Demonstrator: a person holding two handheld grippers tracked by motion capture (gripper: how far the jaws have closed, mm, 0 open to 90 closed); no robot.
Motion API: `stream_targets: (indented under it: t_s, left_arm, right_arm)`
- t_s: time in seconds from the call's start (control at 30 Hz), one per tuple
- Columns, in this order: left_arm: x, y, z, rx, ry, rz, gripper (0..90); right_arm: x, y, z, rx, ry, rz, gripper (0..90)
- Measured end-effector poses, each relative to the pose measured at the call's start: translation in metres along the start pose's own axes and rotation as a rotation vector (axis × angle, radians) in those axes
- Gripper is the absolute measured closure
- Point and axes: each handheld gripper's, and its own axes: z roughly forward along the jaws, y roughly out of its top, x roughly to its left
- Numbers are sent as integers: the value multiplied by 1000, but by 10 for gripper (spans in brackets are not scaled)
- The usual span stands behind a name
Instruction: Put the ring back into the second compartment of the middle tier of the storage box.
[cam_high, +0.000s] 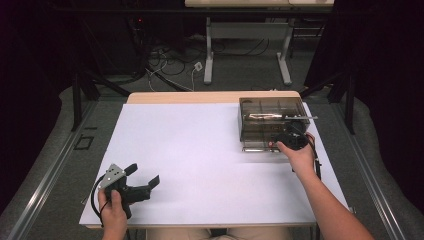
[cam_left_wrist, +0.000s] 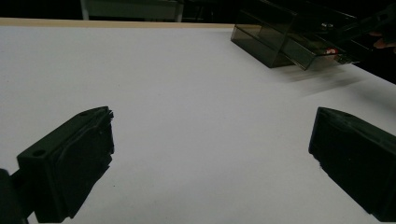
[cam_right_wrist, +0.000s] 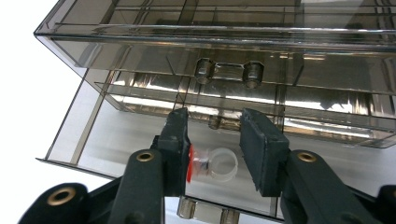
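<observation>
A smoky clear drawer box (cam_high: 270, 117) stands at the table's far right, its lower drawer (cam_high: 257, 148) pulled out toward me. In the right gripper view the drawer (cam_right_wrist: 93, 140) lies under my right gripper (cam_right_wrist: 215, 114), whose jaws hold a small clear ring with a red tab (cam_right_wrist: 223, 163) above the drawer floor. In the high view the right gripper (cam_high: 290, 134) sits at the box's front right. My left gripper (cam_high: 145, 173) rests near the front left of the table, open and empty; its jaws (cam_left_wrist: 212, 135) stand wide apart over the bare white table.
The white table top (cam_high: 190, 150) stretches between the two grippers. The box (cam_left_wrist: 289, 39) shows far off in the left gripper view. Behind the table are another table's legs (cam_high: 208, 60) and loose cables (cam_high: 165, 70) on the floor.
</observation>
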Motion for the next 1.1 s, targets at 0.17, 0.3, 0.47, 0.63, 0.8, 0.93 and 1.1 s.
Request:
stream_targets:
  t_s: [0.17, 0.3, 0.47, 0.63, 0.8, 0.93, 1.1]
  left_arm:
    - [0, 0, 0, -1, 0, 0, 0]
    - [0, 0, 0, -2, 4, -2, 0]
    - [0, 0, -1, -3, 5, -18, 0]
    - [0, -1, -1, -3, 10, -25, 0]
    - [1, -2, -2, -3, 13, -28, 0]
    - [1, -1, 0, 1, 11, -22, 0]
    - [0, -2, 1, 5, 11, -30, 0]
  right_arm:
    - [-1, 0, 0, -3, -1, 1, 588]
    - [0, -1, -1, -5, 15, 0, 545]
    - [3, -2, -2, -14, 21, -11, 473]
    - [6, -2, -4, -25, 37, -23, 402]
    - [12, -1, -7, -56, 64, -28, 294]
    - [15, -2, -9, -68, 76, -46, 213]
    - [16, -2, -11, -89, 84, -59, 156]
